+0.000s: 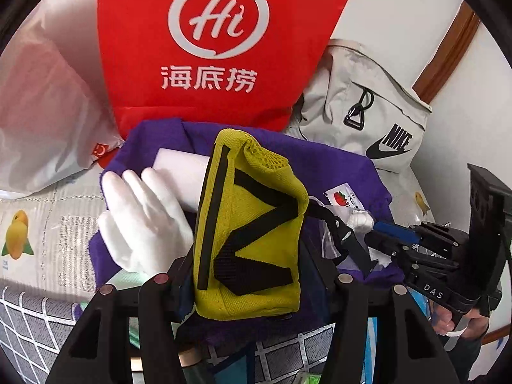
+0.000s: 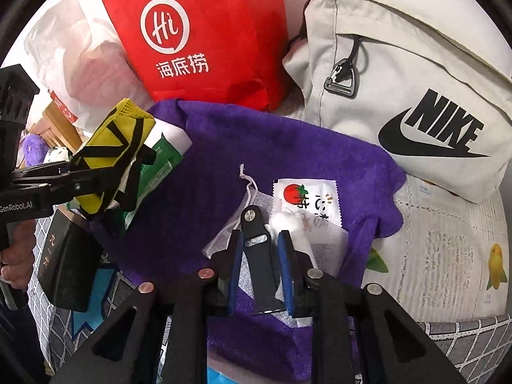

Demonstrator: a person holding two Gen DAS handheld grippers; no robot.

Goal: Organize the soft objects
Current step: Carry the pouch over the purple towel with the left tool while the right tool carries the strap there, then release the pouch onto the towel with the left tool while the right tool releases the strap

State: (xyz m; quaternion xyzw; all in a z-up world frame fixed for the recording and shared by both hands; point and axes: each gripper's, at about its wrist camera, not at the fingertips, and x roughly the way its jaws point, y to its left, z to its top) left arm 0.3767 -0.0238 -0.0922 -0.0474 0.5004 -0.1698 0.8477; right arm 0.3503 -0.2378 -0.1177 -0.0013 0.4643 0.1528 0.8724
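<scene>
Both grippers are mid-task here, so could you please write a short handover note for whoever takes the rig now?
Left gripper: shut on the yellow pouch, held above the purple towel.
Right gripper: white cotton wad and mesh drawstring bag between its jaws, low over the towel; grip unclear.
Strawberry sachet lies on the towel.
Done: pouch lifted.
Left: place pouch, wad, bag and sachet.

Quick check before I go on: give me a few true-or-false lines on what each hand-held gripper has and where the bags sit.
1. The left hand-held gripper grips a yellow pouch. True.
2. The right hand-held gripper holds a dark strap-like piece over the purple towel. True.
3. The red bag lies on top of the purple towel. False: it stands behind the towel.
4. The grey Nike bag is left of the red bag. False: it is to the right.
</scene>
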